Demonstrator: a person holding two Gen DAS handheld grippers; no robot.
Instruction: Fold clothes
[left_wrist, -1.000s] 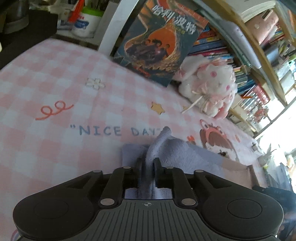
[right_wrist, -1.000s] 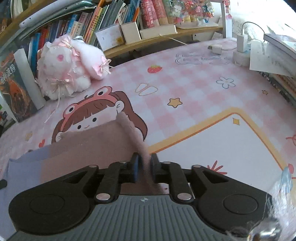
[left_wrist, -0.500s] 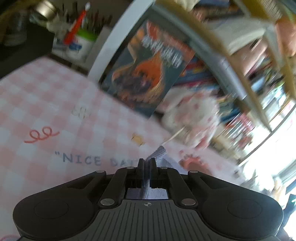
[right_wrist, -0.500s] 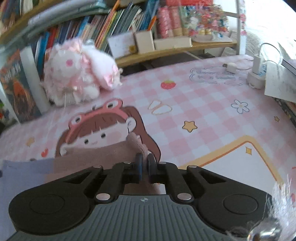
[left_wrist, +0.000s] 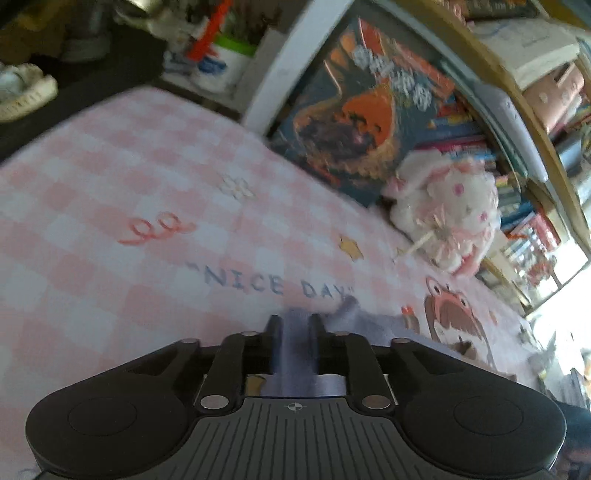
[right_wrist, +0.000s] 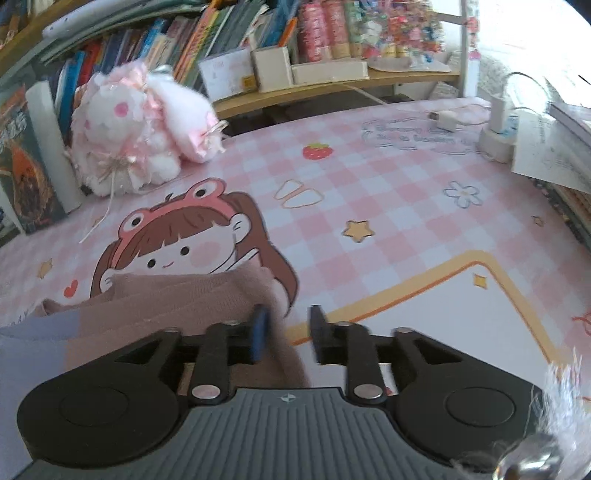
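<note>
Two-tone garment (right_wrist: 177, 310), lilac and dusty pink, flat on mat (right_wrist: 369, 229); left gripper (left_wrist: 294, 325) and right gripper (right_wrist: 286, 325) jaws parted, cloth between

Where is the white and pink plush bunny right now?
The plush bunny sits at the back left of the checked mat in the right wrist view, against the bookshelf, beyond the printed frog-hat girl.

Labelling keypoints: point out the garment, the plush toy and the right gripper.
garment (right_wrist: 177, 295), right wrist view, pink knit panel.
plush toy (right_wrist: 140, 129), right wrist view, white body.
right gripper (right_wrist: 286, 332), right wrist view, gap between fingertips.
</note>
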